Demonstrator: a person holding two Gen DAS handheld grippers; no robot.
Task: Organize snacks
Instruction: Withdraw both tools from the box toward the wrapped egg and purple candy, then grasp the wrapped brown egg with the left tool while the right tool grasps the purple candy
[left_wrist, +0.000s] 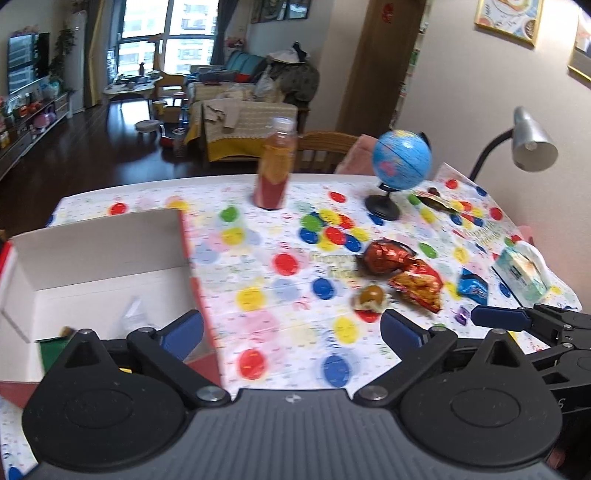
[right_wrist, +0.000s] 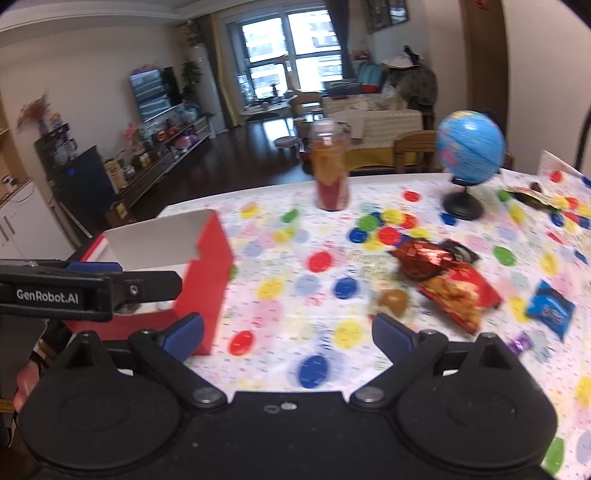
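Note:
An open red box with a white inside (left_wrist: 92, 266) sits at the table's left; it also shows in the right wrist view (right_wrist: 166, 243). Something clear and something green lie inside it, blurred. Snacks lie to the right: a shiny red foil packet (left_wrist: 386, 254) (right_wrist: 421, 258), a red-orange chip bag (left_wrist: 419, 284) (right_wrist: 460, 295), a small round brown snack (left_wrist: 371, 297) (right_wrist: 394, 301), a blue packet (left_wrist: 472, 286) (right_wrist: 550, 304) and a small purple candy (left_wrist: 462, 314) (right_wrist: 520, 345). My left gripper (left_wrist: 291, 328) is open and empty, low over the table beside the box. My right gripper (right_wrist: 288, 330) is open and empty, just short of the brown snack.
A bottle of red-orange drink (left_wrist: 275, 166) (right_wrist: 330, 166) and a small globe (left_wrist: 400, 162) (right_wrist: 469, 155) stand at the back of the dotted tablecloth (left_wrist: 280, 288). A tissue pack (left_wrist: 524, 273) and a desk lamp (left_wrist: 532, 142) are at the right. A dark wrapper (left_wrist: 437, 201) lies by the globe.

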